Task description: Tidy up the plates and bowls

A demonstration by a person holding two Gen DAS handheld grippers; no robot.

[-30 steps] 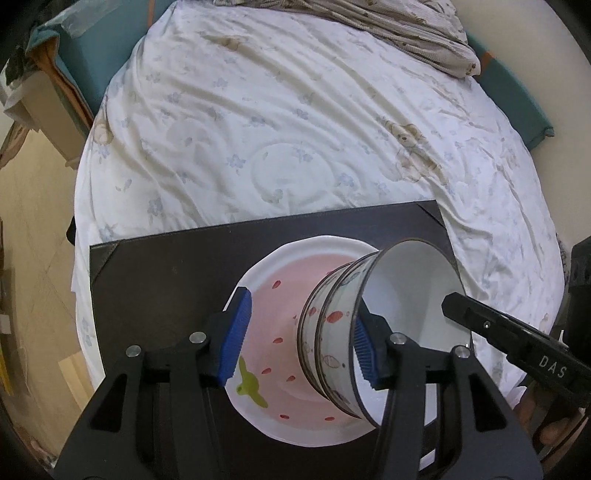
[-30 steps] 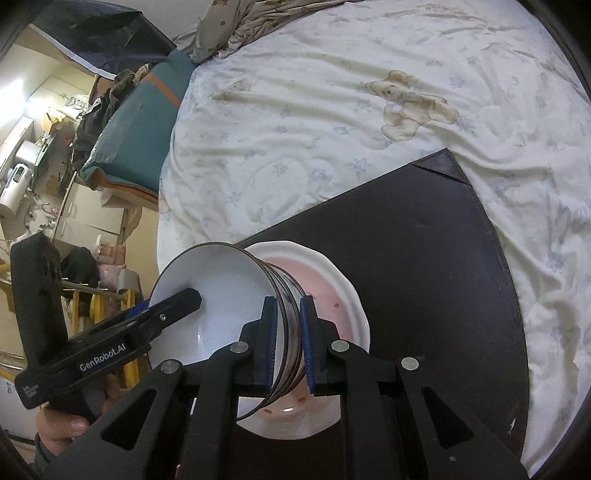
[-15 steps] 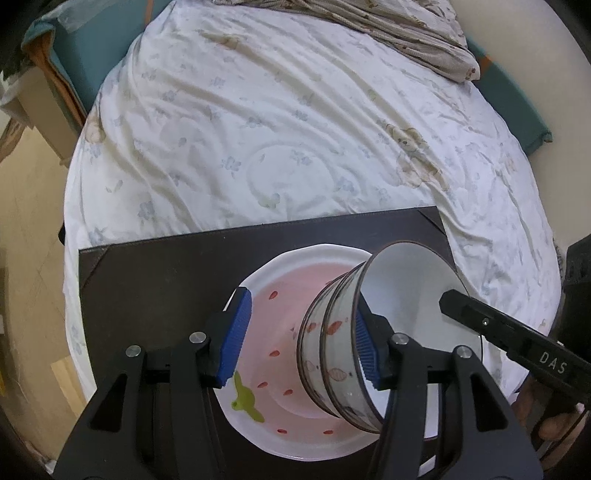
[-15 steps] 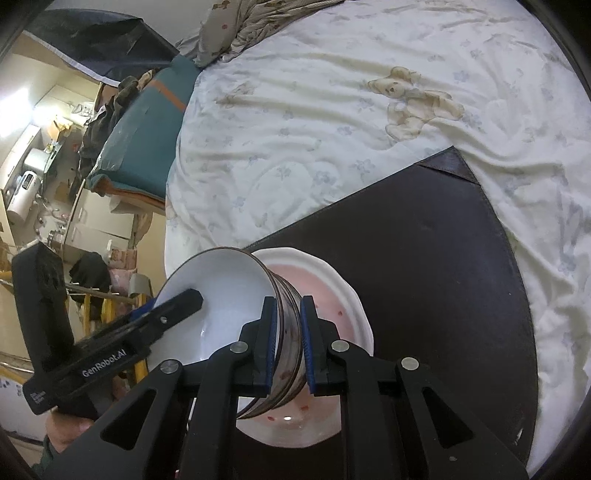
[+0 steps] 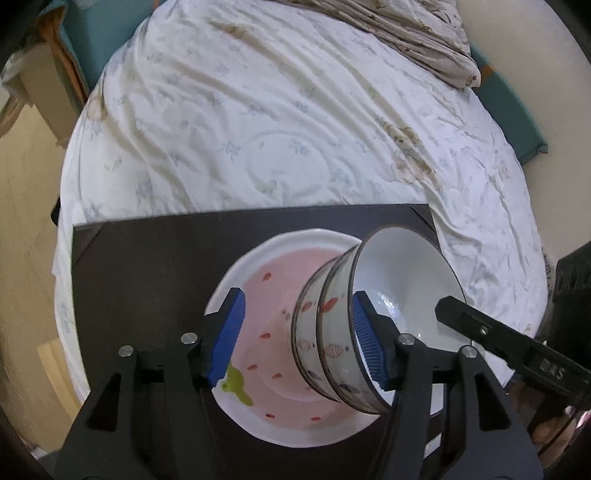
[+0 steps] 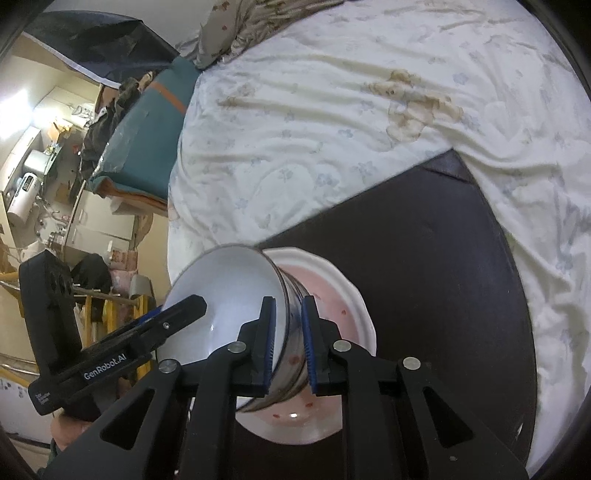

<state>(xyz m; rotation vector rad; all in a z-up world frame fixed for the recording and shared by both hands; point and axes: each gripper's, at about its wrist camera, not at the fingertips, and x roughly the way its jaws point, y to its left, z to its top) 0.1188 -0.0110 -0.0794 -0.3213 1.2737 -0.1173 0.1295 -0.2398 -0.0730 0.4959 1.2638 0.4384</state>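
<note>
A stack of nested white bowls (image 5: pixel 399 295) with red fish patterns is tilted above a pink strawberry plate (image 5: pixel 273 306) that lies on a dark mat (image 5: pixel 147 258). My right gripper (image 6: pixel 288 345) is shut on the stack's rim (image 6: pixel 284 295), one finger inside and one outside. My left gripper (image 5: pixel 295 339) is open, its right fingertip (image 5: pixel 365 339) at the bowl rim, its left fingertip (image 5: pixel 229 332) over the plate. The plate also shows in the right wrist view (image 6: pixel 332 295), partly hidden behind the bowls.
The mat (image 6: pixel 424 258) lies on a bed with a white floral quilt (image 5: pixel 277 122). A crumpled blanket (image 5: pixel 413 33) lies at the far end. The bed's left edge drops to the floor (image 5: pixel 22 221). Cluttered furniture (image 6: pixel 55 166) stands to the left.
Both grippers and the bowl stack have risen a little and shifted slightly over the plate. The stack stays tilted in the right gripper's hold.
</note>
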